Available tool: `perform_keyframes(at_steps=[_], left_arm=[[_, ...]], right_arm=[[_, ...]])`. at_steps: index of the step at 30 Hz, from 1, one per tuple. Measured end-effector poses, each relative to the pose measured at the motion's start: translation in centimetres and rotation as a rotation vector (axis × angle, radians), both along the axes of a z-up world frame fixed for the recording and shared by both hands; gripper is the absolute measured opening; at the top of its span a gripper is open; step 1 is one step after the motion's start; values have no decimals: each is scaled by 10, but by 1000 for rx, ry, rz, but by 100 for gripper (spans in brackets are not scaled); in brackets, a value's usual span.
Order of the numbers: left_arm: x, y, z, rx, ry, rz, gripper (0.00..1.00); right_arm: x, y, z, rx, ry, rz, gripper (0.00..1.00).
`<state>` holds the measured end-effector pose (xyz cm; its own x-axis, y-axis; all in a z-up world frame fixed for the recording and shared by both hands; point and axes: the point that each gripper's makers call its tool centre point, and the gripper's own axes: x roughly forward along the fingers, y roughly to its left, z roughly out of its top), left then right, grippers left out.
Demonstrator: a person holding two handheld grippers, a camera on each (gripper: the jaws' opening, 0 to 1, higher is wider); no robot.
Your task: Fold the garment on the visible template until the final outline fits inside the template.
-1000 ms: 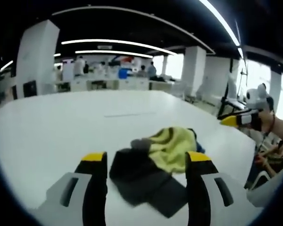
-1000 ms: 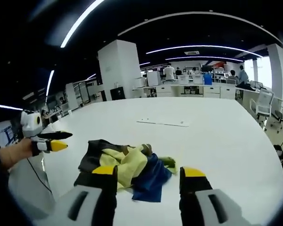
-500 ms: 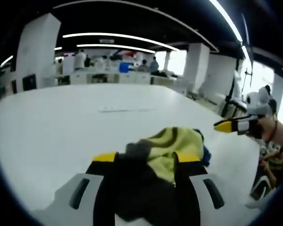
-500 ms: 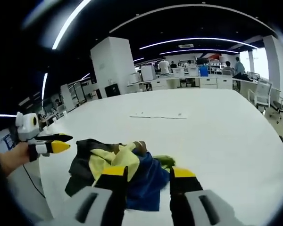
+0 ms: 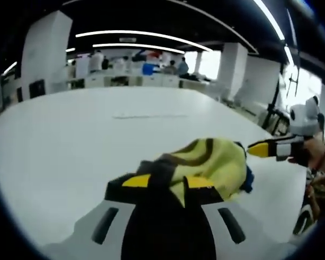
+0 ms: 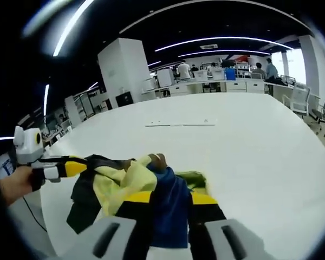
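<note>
Both grippers pinched the crumpled garment; folding had not yet begun.

Nearest in the left gripper view, the left gripper (image 5: pixel 164 182) was clenched on the dark edge of the garment (image 5: pixel 208 165), its yellow-tipped jaws drawn close together with cloth between them. In the right gripper view, the right gripper (image 6: pixel 171 198) was likewise clamped on a blue fold of the same garment, which bunched in yellow, dark and blue layers on the near part of the white table (image 6: pixel 249 141). Farther off lay a thin, pale strip (image 6: pixel 180 124) on the tabletop; whether it belonged to the template could not be told. By my judgement the task was at its start: the garment was a heap, needing spreading flat, then folding to fit the outline.
</note>
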<state>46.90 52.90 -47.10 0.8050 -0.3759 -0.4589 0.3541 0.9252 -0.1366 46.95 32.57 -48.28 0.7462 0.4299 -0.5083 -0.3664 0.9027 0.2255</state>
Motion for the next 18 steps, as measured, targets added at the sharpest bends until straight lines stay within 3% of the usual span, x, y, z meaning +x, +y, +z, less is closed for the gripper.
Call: perform_keyframes(at_steps=[2, 7, 14, 18], left_arm=[[3, 4, -5, 63, -5, 5, 18], [5, 9, -12, 102, 2, 38, 15], [7, 16, -16, 123, 3, 75, 7], [4, 18, -25, 141, 36, 88, 6]], right_arm=[[1, 0, -2, 0, 2, -4, 18], [2, 3, -7, 17, 15, -9, 14], [3, 8, -13, 37, 34, -17, 12], [3, 12, -15, 42, 38, -18, 8]])
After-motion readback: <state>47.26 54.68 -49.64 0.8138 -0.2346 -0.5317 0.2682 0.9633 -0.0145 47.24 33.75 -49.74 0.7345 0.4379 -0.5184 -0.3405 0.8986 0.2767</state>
